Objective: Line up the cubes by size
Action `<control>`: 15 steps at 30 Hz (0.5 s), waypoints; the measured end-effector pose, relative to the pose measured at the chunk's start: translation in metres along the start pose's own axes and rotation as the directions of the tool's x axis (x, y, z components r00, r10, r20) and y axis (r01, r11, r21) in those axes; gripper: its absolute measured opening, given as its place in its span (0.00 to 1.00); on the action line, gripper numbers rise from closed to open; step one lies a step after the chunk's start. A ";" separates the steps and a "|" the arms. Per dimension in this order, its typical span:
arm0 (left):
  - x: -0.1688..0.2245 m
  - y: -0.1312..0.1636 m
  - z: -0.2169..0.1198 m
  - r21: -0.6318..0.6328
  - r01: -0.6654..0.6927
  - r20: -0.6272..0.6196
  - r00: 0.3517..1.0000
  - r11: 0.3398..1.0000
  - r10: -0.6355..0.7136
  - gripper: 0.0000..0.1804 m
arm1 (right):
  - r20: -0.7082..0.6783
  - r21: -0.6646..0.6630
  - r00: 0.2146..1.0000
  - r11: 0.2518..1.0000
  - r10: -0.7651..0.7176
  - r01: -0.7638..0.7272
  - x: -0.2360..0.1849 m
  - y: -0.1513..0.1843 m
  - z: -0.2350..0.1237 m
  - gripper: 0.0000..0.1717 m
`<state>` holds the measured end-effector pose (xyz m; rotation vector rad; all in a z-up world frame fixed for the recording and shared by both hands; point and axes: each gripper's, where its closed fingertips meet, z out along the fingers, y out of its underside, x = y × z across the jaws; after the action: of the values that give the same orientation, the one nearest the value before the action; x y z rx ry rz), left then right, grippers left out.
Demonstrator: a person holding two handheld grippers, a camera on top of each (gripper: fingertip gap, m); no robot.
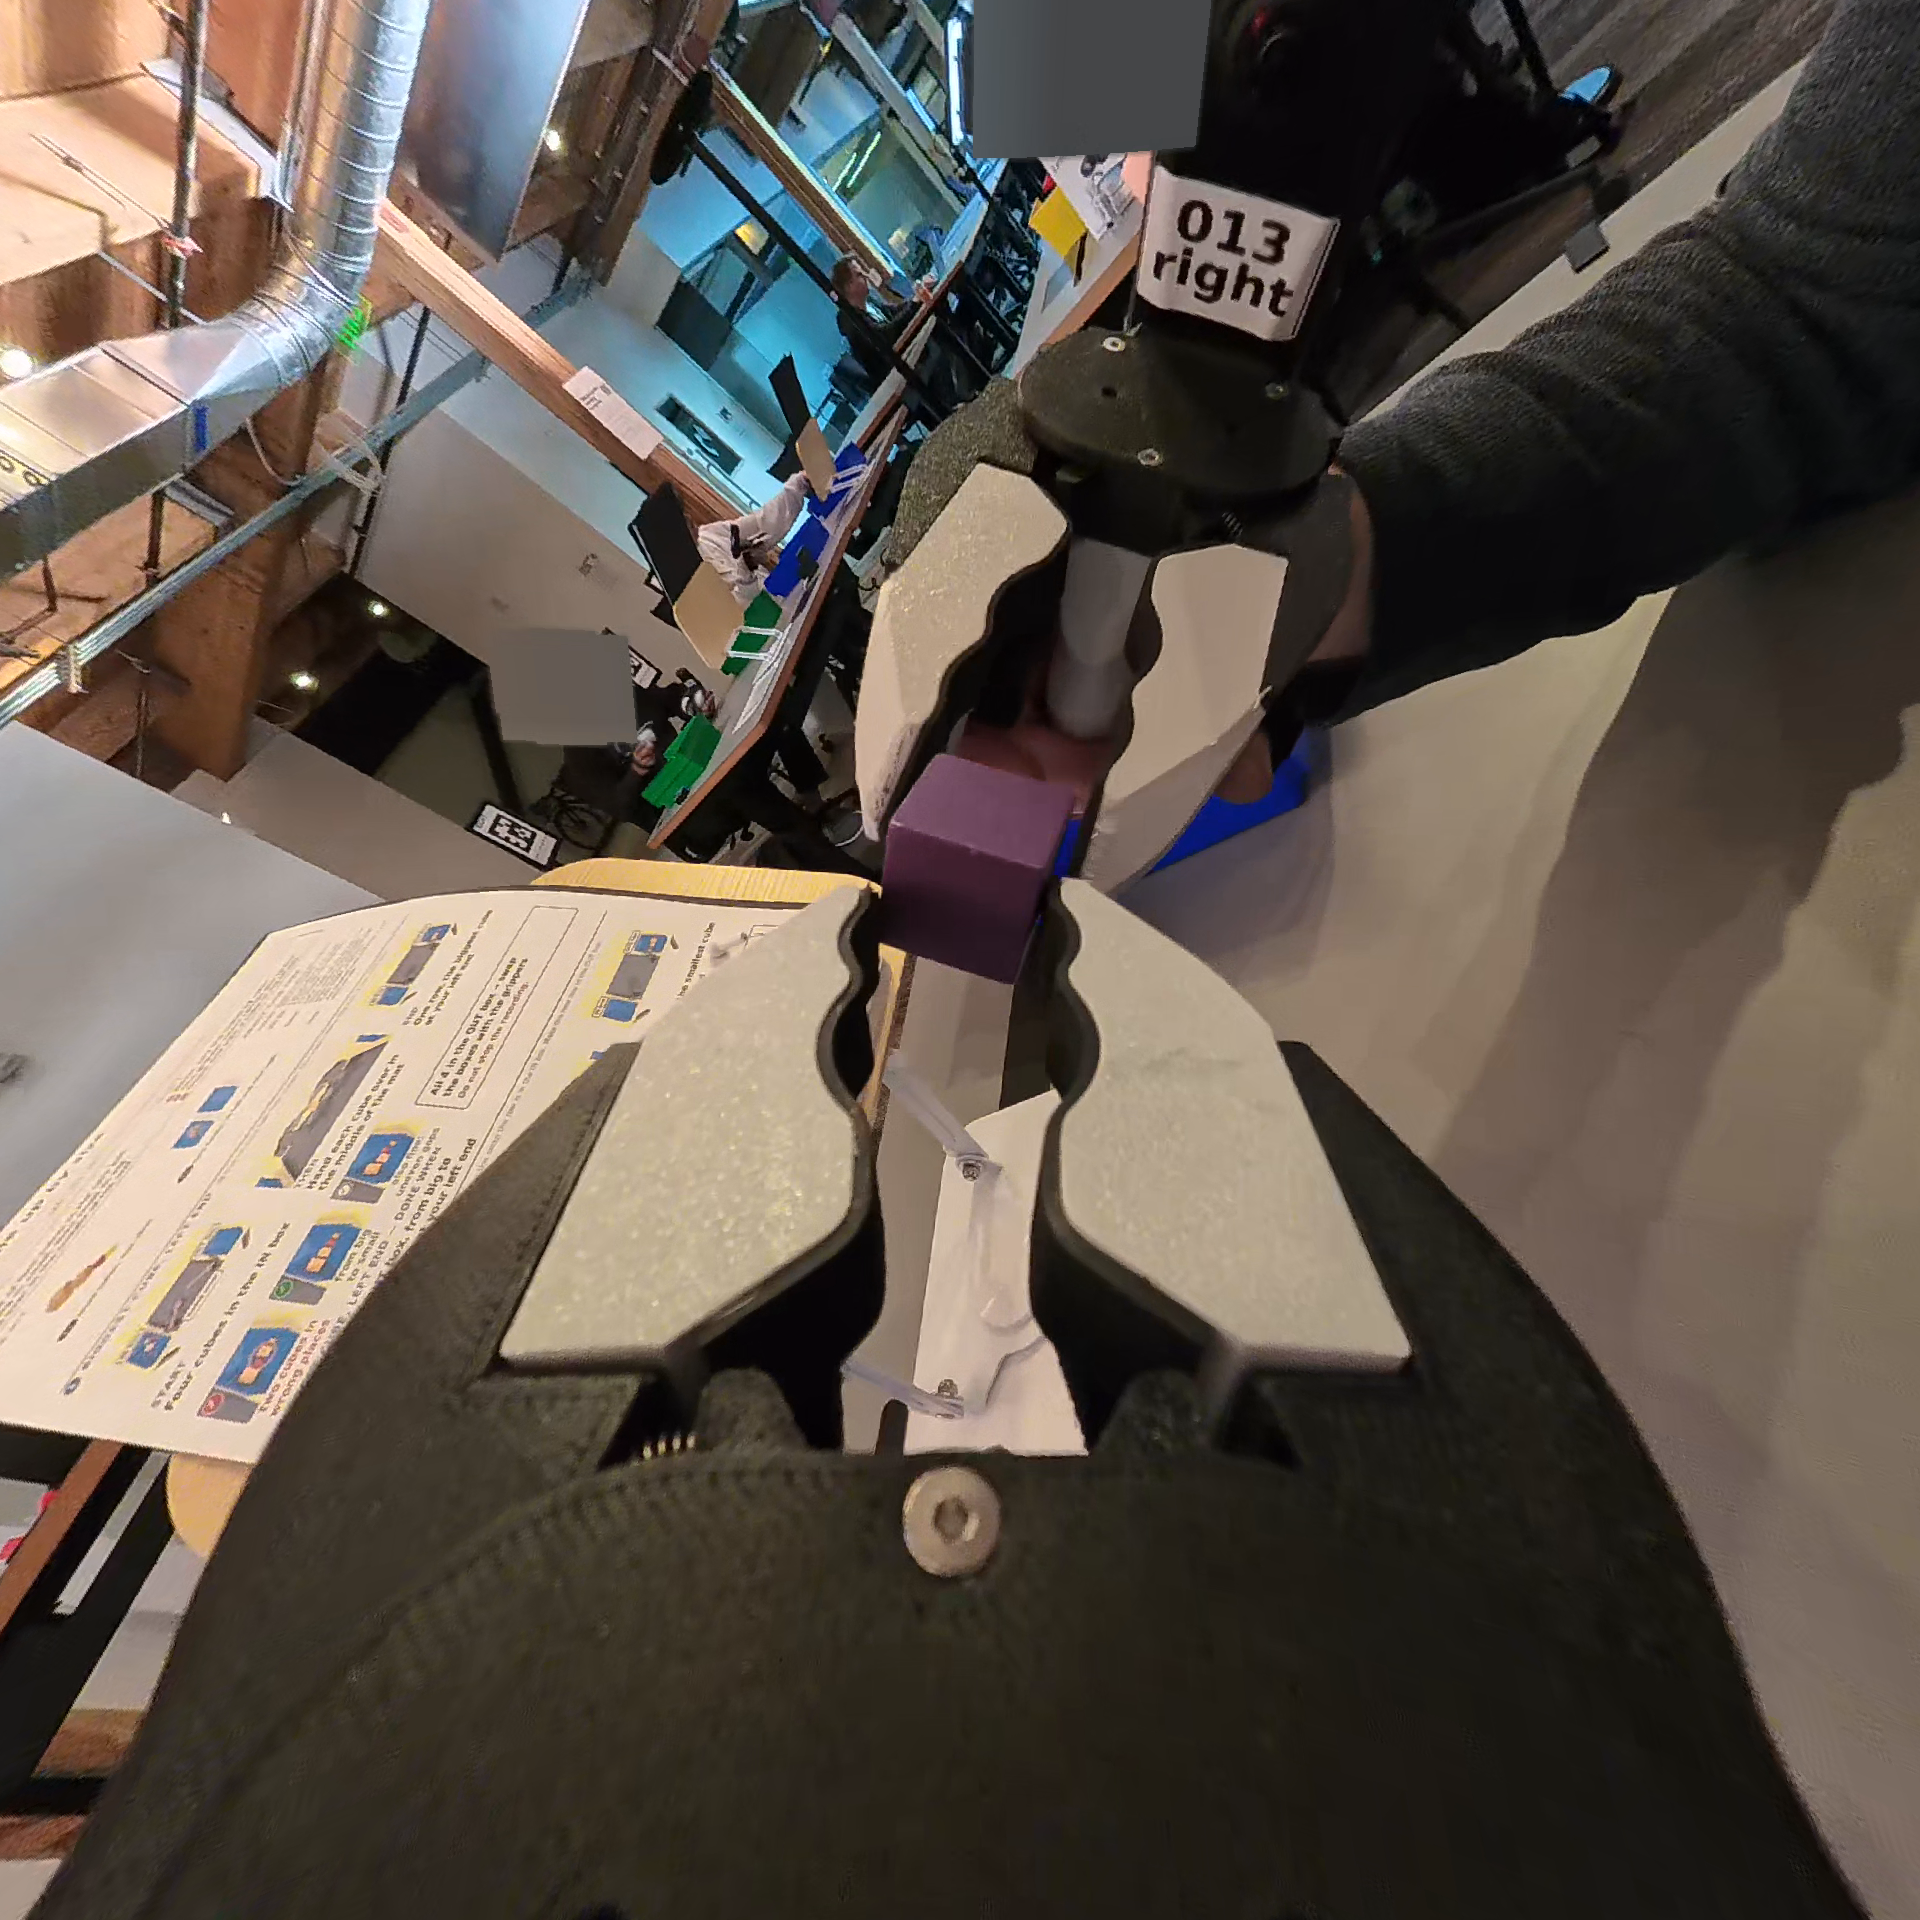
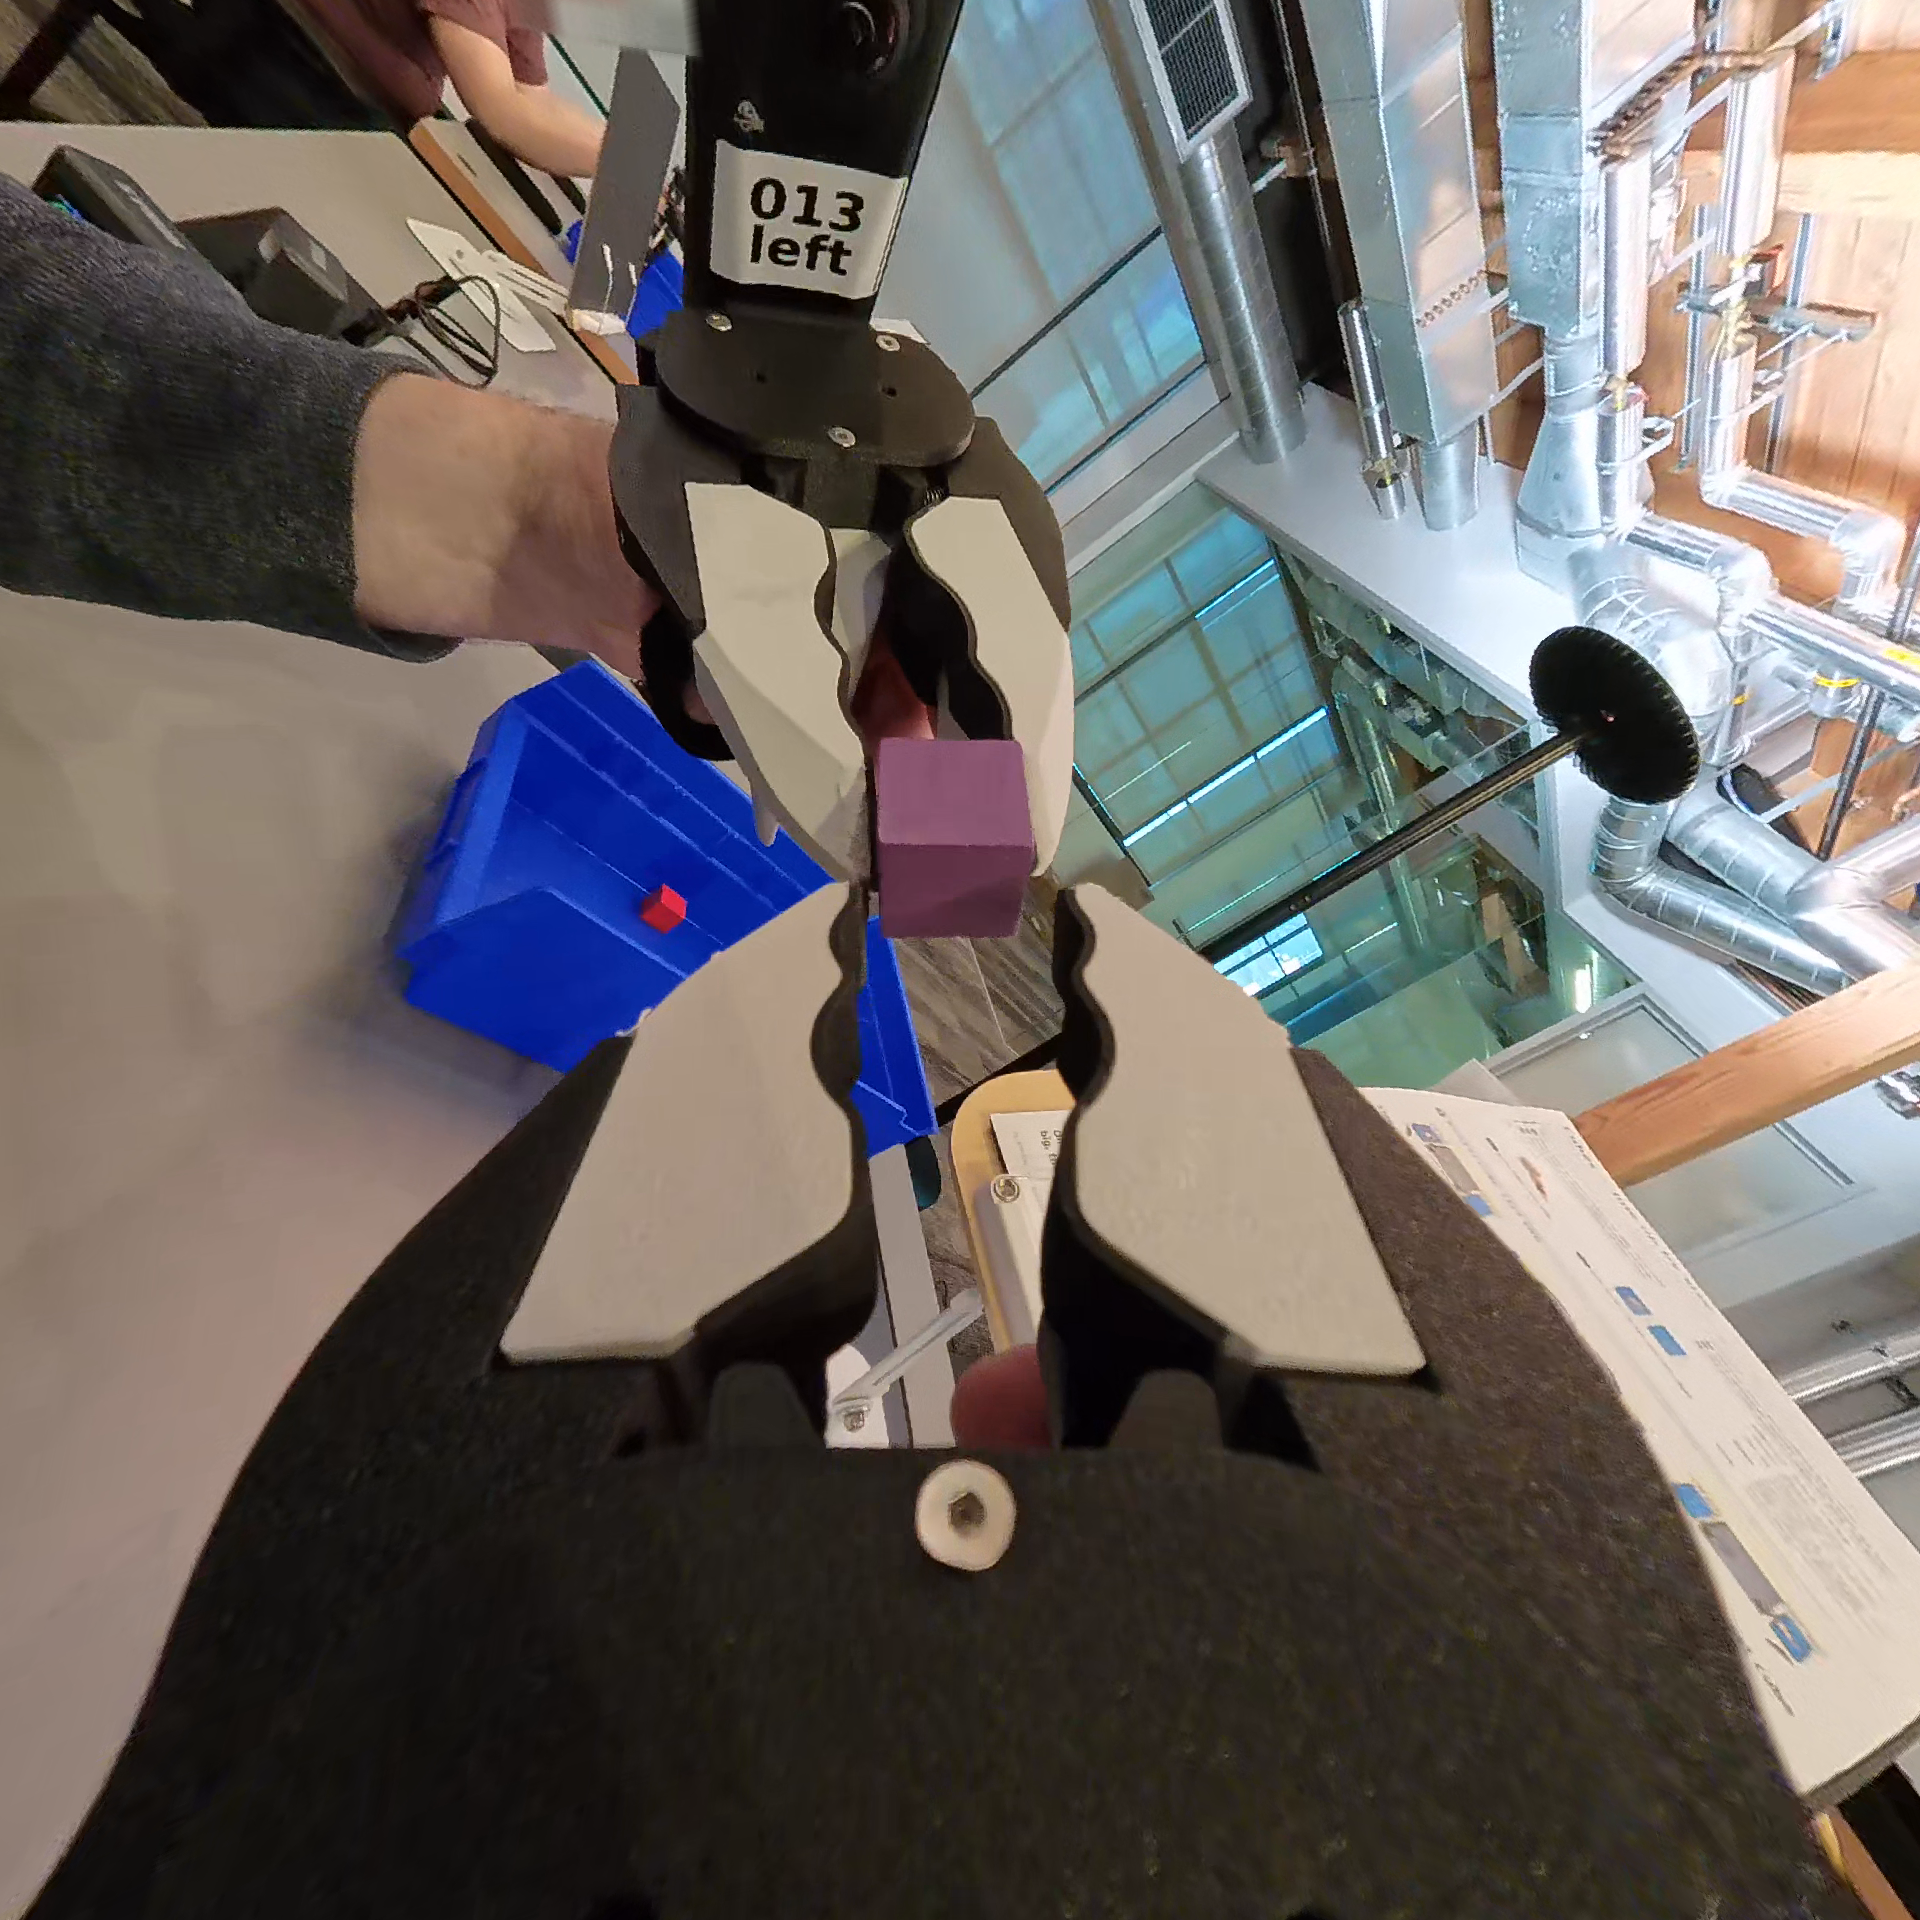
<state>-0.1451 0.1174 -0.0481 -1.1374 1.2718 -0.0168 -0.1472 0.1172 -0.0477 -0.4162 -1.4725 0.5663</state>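
Above the grey counter, the left hand-held gripper clamps the purple cube, apparently handing over to the right hand-held gripper, whose fingers stand apart.

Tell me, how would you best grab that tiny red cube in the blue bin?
Pinch the red cube across two opposite flat sides, coming straight down through the blue bin's open top. It seems to lie alone on the bin floor, clear of the walls, so fingertips should fit either side; it is tiny, so use only the tips.
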 end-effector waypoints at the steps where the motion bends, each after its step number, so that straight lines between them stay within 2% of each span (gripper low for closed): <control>1: 0.001 0.000 0.000 0.001 0.003 -0.007 1.000 1.000 -0.003 0.16 | 0.007 0.002 1.000 1.000 0.000 0.000 -0.001 0.000 0.000 0.19; 15: 0.007 -0.001 0.001 0.016 0.006 -0.044 0.999 1.000 -0.005 0.16 | 0.037 0.033 0.999 0.999 -0.008 0.007 -0.008 -0.003 -0.003 0.15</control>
<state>-0.1414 0.1131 -0.0524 -1.1322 1.3048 -0.0563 -0.1441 0.1103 -0.0524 -0.3760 -1.4979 0.5945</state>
